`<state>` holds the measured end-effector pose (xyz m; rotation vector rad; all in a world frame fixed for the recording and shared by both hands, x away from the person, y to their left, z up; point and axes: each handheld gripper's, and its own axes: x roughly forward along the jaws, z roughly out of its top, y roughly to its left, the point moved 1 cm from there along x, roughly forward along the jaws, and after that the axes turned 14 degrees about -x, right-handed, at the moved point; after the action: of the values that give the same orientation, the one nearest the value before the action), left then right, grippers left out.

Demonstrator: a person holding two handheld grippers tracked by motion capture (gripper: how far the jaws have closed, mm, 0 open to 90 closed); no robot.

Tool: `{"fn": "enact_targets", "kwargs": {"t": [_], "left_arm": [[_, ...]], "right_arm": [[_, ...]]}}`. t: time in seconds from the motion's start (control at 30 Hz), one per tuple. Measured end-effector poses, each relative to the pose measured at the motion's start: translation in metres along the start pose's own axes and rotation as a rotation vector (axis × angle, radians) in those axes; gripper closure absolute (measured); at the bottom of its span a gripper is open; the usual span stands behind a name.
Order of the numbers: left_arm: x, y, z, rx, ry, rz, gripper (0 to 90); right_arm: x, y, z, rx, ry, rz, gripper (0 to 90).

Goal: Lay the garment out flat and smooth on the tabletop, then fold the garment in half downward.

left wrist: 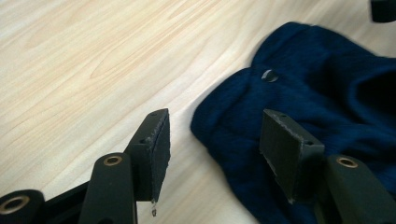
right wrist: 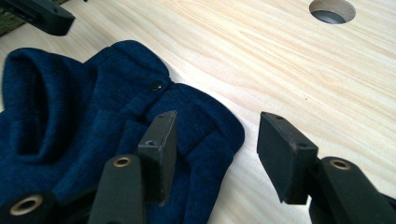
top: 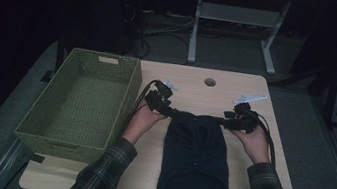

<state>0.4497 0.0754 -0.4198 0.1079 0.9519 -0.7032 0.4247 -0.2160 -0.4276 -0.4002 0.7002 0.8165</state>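
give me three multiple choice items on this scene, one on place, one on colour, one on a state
1. Where does the woven basket stand relative to the knit garment?
A. to its left
B. to its right
C. on top of it

2. What colour is the knit garment?
A. red
B. dark blue
C. white

3. How does the left claw stand?
A. shut on the basket rim
C. shut on a snap button
B. open, one jaw over the wood, one over the knit

Answers: 1 A, the high view shows the basket at the table's left side. 2 B, both gripper views show navy knit. 3 B, its pads stand apart with nothing pinched.
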Motion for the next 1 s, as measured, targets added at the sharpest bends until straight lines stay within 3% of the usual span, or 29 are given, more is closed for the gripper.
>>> {"fn": "enact_targets", "kwargs": {"t": [0.5, 0.73, 1.0], "left_arm": [[0.040, 0.013, -0.001, -0.013, 0.057, 0.031, 42.8], [0.046, 0.014, -0.004, -0.006, 0.065, 0.020, 45.3], [0.048, 0.014, -0.006, 0.005, 0.060, 0.006, 51.1]], "right_arm": [[0.024, -0.014, -0.003, 0.031, 0.018, -0.017, 47.4], [0.037, -0.019, -0.009, 0.056, 0.042, -0.018, 48.6], [0.048, -0.021, -0.015, 0.072, 0.066, 0.026, 53.3]]}}
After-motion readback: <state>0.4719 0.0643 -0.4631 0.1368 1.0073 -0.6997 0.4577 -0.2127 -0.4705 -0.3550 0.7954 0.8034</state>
